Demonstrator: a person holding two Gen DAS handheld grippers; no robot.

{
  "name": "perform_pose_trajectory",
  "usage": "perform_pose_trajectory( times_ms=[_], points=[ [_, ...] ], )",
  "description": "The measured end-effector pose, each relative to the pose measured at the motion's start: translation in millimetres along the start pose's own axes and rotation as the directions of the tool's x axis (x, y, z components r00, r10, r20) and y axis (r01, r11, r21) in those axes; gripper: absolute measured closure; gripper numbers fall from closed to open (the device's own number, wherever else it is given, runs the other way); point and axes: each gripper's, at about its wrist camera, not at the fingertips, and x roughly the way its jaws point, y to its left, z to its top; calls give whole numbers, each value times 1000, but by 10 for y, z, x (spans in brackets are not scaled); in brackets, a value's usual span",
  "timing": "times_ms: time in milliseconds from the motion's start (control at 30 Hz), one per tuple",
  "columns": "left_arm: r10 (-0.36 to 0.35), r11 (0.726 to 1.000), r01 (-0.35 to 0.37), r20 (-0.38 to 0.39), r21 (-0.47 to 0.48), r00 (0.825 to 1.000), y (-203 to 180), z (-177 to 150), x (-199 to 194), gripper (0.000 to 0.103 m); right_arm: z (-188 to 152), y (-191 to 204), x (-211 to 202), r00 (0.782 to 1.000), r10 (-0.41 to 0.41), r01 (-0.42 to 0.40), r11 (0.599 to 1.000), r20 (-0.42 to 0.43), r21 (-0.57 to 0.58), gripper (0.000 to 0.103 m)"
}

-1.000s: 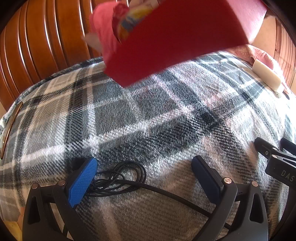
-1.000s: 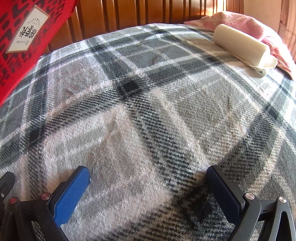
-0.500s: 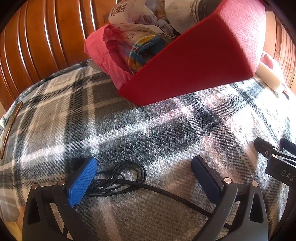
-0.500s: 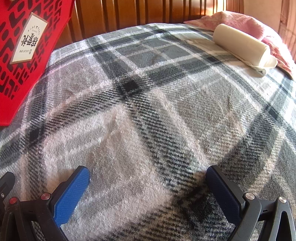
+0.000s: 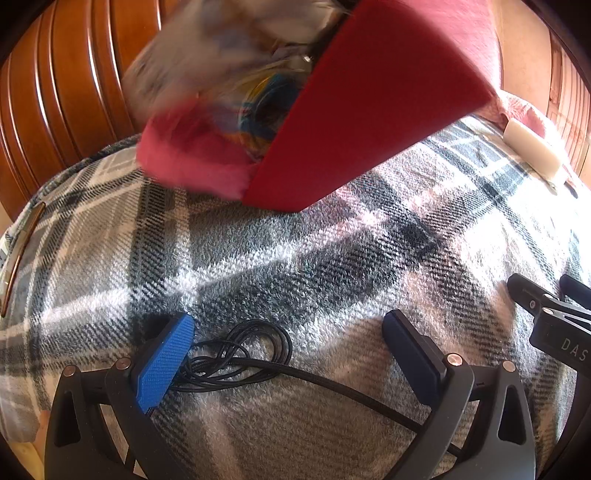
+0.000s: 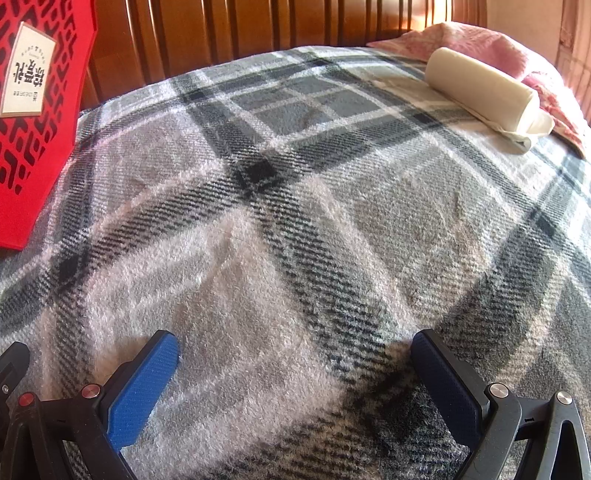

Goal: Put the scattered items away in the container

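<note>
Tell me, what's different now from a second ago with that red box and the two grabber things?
The red box has come down and tipped over onto the plaid blanket, and its blurred contents are spilling out leftward. Neither the left gripper nor the right gripper took hold of anything. Both stayed open and in place; the black cable and white roll haven't moved.

Bed [image 6: 295,240] under grey, black and white plaid fleece blanket [image 5: 295,258]; ribbed, glossy wooden headboard [image 6: 295,26] behind, pink pillow [image 6: 498,48] at far corner. Bright sunlight throughout.
</note>
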Motion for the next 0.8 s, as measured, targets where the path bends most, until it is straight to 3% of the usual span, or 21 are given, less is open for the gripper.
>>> perform_pose_trajectory(
  times_ms=[800],
  points=[
    [-5, 1000, 5, -2, -7, 1000, -70, -6, -49, 0, 5, 6, 1, 1000, 0, 0, 1000, 0, 0, 0]
  ],
)
